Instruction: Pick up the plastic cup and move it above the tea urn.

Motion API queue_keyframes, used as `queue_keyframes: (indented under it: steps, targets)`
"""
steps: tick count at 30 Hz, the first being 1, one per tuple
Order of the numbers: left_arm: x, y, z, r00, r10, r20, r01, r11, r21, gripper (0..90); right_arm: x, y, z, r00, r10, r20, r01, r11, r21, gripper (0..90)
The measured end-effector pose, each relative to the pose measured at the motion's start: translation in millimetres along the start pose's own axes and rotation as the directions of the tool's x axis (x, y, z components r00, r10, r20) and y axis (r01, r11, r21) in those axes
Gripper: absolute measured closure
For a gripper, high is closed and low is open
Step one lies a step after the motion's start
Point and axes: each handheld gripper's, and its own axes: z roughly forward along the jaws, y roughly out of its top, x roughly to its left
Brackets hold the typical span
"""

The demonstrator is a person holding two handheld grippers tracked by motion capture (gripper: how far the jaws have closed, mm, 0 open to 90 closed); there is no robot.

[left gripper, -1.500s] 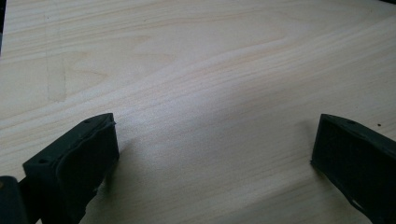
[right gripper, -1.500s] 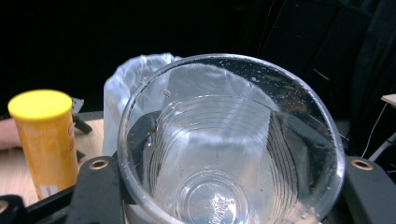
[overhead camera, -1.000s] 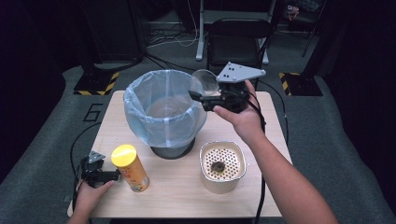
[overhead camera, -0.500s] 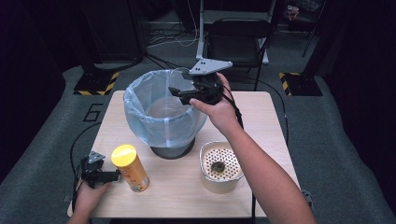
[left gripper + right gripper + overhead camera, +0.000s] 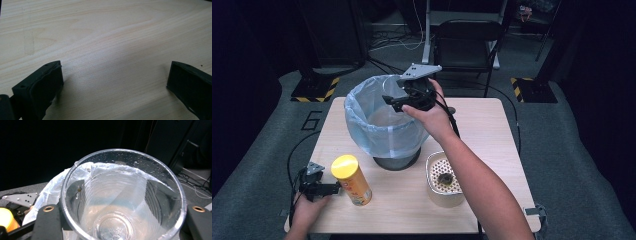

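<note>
My right gripper [image 5: 396,100] hangs over the open top of a black bin lined with a pale blue bag [image 5: 377,125]. It is shut on a clear plastic cup [image 5: 122,202], wet inside with nothing else in it, whose mouth faces the camera. In the high view the cup [image 5: 388,89] shows faintly above the bag's far rim. My left gripper [image 5: 331,189] rests low at the table's front left, open, just left of a yellow-lidded orange can [image 5: 352,180]. In the left gripper view its black jaws stand wide apart, with bare wood [image 5: 112,62] between them.
A round metal container with a perforated insert [image 5: 444,181] holds a small dark lump and stands at the front right, under the right forearm. A black chair [image 5: 467,45] is behind the table. Cables trail off the left and far edges.
My right gripper has carried the cup leftward, from beside the bin's right rim to over its opening. The left gripper and the can have stayed put.
</note>
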Motion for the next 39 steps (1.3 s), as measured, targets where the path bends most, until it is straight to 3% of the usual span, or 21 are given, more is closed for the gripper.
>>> queue_keyframes:
  steps: [4, 8, 12, 15, 27, 33, 39]
  targets:
    - [0.1, 0.1, 0.0, 1.0000, 0.002, 0.000, -0.002, 1.0000, 0.000, 0.2, -0.8, -1.1, 6.1, 0.9999, 0.012, -0.005, -0.011, 1.000, 0.014, 30.3]
    - [0.1, 0.1, 0.0, 1.0000, 0.002, 0.000, -0.002, 1.0000, 0.000, 0.1, 2.0, -3.0, 16.3, 0.9997, 0.019, -0.015, -0.019, 0.998, 0.052, 13.1]
    - [0.1, 0.1, 0.0, 1.0000, 0.002, 0.000, -0.002, 1.0000, 0.000, 0.1, 4.7, -3.9, 18.8, 0.9997, 0.020, -0.015, -0.019, 0.997, 0.075, 13.7]
    - [0.0, 0.0, 0.1, 1.0000, 0.002, 0.000, -0.002, 1.0000, -0.001, 0.1, 4.8, -2.6, 14.5, 0.9997, 0.022, -0.013, -0.021, 0.998, 0.062, 13.8]
    - [-0.5, -0.6, -1.4, 1.0000, 0.005, 0.002, -0.005, 1.0000, 0.005, 0.3, 2.0, -4.9, -27.1, 0.9993, 0.017, -0.034, -0.017, 1.000, 0.015, 18.6]
    - [-1.6, -1.0, -2.0, 1.0000, -0.003, 0.004, 0.003, 0.9999, 0.010, 0.4, -2.1, -16.7, -57.9, 0.9998, 0.004, -0.019, -0.004, 1.000, -0.001, 24.1]
    - [-1.9, -0.9, -2.0, 1.0000, -0.003, 0.002, 0.003, 1.0000, 0.009, 0.4, -7.6, -34.3, -82.6, 0.9997, 0.022, 0.008, -0.022, 1.000, -0.007, 25.7]
